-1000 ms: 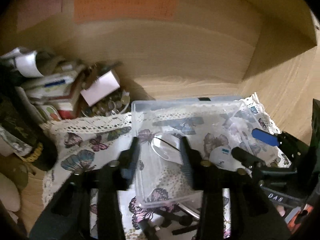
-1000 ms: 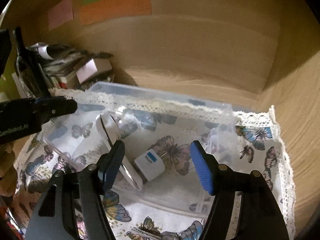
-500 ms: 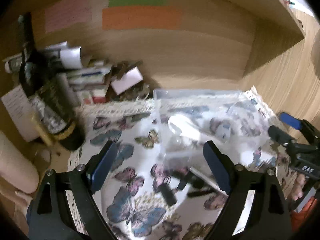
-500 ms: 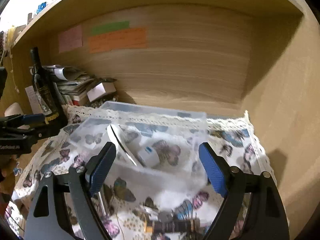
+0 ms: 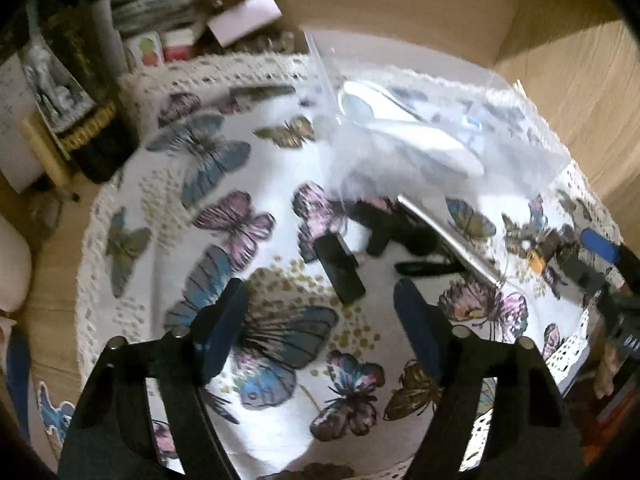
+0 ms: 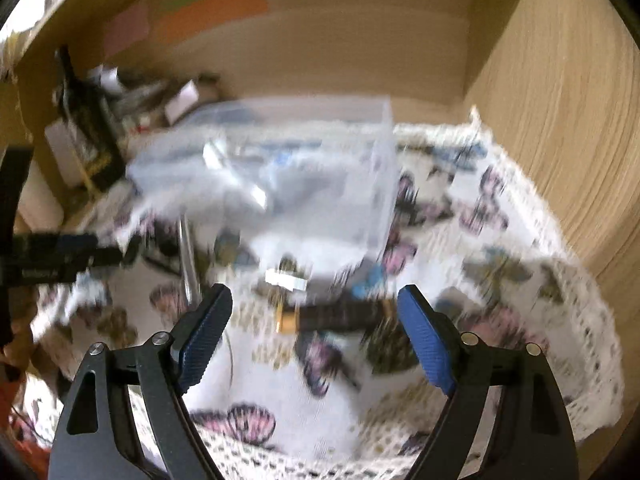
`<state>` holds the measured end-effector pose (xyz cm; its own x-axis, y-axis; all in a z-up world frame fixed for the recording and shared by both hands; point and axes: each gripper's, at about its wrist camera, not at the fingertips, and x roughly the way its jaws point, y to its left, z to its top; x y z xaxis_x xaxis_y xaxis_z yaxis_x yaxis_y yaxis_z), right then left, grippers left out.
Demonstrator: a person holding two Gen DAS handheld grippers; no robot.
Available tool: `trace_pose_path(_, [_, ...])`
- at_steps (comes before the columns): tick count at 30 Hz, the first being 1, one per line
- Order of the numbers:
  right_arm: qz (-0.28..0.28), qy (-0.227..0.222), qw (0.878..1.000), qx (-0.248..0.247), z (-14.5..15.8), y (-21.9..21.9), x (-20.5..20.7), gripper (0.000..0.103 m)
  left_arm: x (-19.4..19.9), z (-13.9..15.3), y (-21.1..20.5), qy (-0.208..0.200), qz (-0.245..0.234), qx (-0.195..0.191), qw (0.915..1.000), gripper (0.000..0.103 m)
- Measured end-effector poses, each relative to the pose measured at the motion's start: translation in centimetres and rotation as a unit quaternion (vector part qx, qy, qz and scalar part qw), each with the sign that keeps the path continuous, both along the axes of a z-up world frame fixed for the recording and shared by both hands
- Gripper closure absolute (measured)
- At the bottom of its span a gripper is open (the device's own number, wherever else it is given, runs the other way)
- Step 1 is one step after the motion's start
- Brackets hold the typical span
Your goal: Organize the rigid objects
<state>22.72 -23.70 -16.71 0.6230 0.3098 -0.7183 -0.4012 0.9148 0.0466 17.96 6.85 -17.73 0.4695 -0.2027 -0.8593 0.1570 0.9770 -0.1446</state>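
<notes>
The clear plastic box [image 5: 448, 120], light, stiff and slick, sits at the back of the butterfly cloth [image 5: 256, 216]; take it by a wall. Just in front of the box lies a thin metal rod [image 5: 444, 236], long axis running diagonally away from the box toward the near right; pinch it mid-length. Left of the rod lies a small black block [image 5: 340, 268], probably light. Left tongs [image 5: 320, 324] and right tongs [image 6: 316, 332] both gape, holding nothing.

clear box [image 5: 440, 128] blocks rear; butterfly cloth [image 5: 280, 360] open.
</notes>
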Motion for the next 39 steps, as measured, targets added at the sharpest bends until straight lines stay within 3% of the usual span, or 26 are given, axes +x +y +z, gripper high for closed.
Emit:
trace_pose_path(10, [-0.029,-0.012,1.000,0.000,-0.7,-1.6,-0.4,0.020,0.2,-0.4,-0.6,-0.005,0.001,0.003,1.0000,0.037])
trace_pose_path(13, [-0.035,-0.006,0.999,0.003,-1.0,-2.4,-0.1,0.020,0.8,-0.7,-0.8,-0.006,0.010,0.013,0.9998,0.048])
trace_pose_path(17, [-0.048,0.002,0.999,-0.003,-1.5,-3.1,0.2,0.021,1.0,-0.7,-0.9,-0.012,0.006,0.010,0.9999,0.076])
trace_pose_path(20, [-0.052,0.007,0.999,0.000,-1.7,-3.4,0.4,0.035,1.0,-0.8,-1.1,-0.015,0.000,0.013,0.9998,0.085])
trace_pose_path(21, [-0.054,0.006,0.999,-0.001,-1.8,-3.5,0.5,0.038,0.9,-0.8,-1.2,-0.017,-0.002,0.014,0.9998,0.085])
trace_pose_path(25, [-0.074,0.022,0.997,0.012,-2.0,-4.2,1.3,0.073,0.9,-0.4,-0.8,-0.029,0.008,0.012,0.9995,0.085])
trace_pose_path(26, [-0.074,0.024,0.997,0.016,-2.0,-4.3,1.4,0.076,0.8,-0.1,-0.5,-0.033,0.012,0.011,0.9993,0.085])
trace_pose_path(31, [-0.072,0.008,0.997,0.030,-0.9,-4.6,1.2,0.076,0.3,1.9,0.4,-0.058,0.028,-0.002,0.9979,0.085])
trace_pose_path(39, [-0.050,-0.040,0.997,0.044,2.2,-3.5,1.3,0.077,0.0,5.1,-0.3,-0.098,0.012,-0.023,0.9948,0.085])
